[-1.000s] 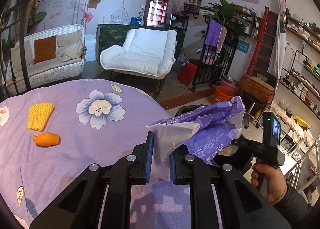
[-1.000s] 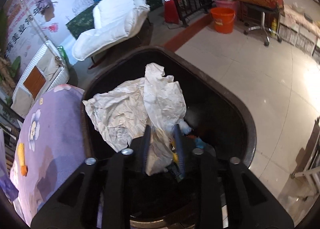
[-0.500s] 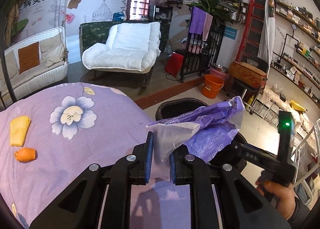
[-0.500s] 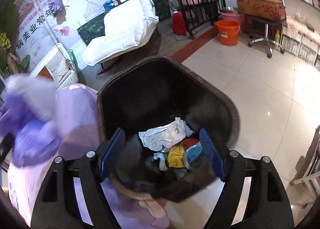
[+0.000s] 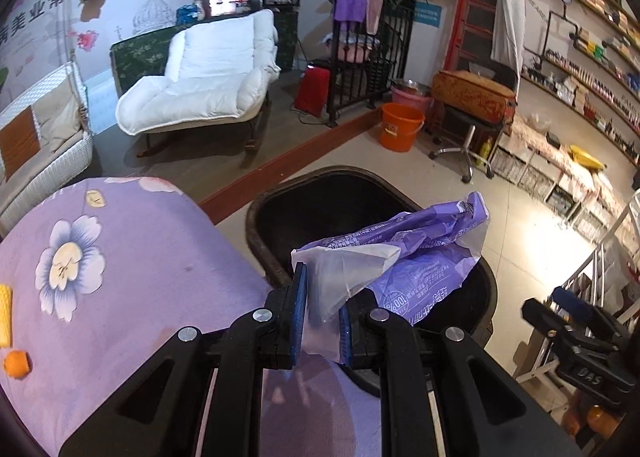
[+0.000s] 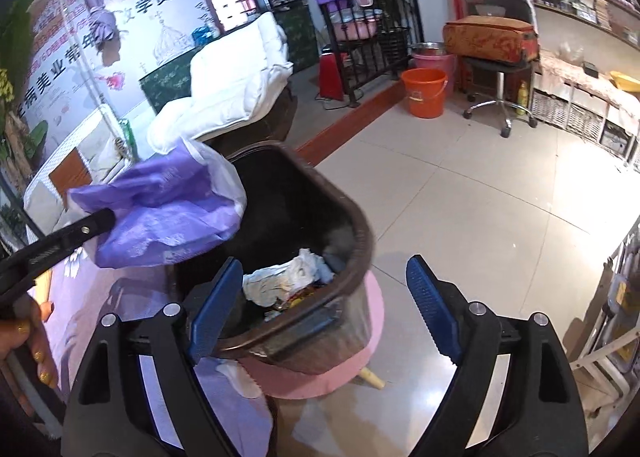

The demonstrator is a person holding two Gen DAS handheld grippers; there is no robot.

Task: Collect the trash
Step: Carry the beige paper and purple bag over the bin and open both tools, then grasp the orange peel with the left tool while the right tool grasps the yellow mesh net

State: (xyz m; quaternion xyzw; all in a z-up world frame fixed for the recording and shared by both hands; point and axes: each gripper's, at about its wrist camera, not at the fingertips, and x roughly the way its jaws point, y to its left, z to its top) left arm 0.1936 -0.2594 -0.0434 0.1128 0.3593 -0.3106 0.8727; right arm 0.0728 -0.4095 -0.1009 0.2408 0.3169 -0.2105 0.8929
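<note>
The left tongs (image 5: pixel 320 317) are clamped on the purple wrapper (image 5: pixel 404 257), whose long axis runs out over the bin (image 5: pixel 260 225) mouth, apparently above it. The right tongs (image 6: pixel 326 309) are opening with nothing between them, nearer the bin's rim.

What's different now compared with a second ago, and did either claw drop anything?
The right gripper let go of the crumpled white paper, which now lies in the dark bin; its jaws are opening, with nothing held between them, and it has pulled back. The left gripper carried the purple bag from over the table toward the bin. Unchanged: the left gripper's grip on the bag, and the yellow and orange scraps on the purple cloth.
</note>
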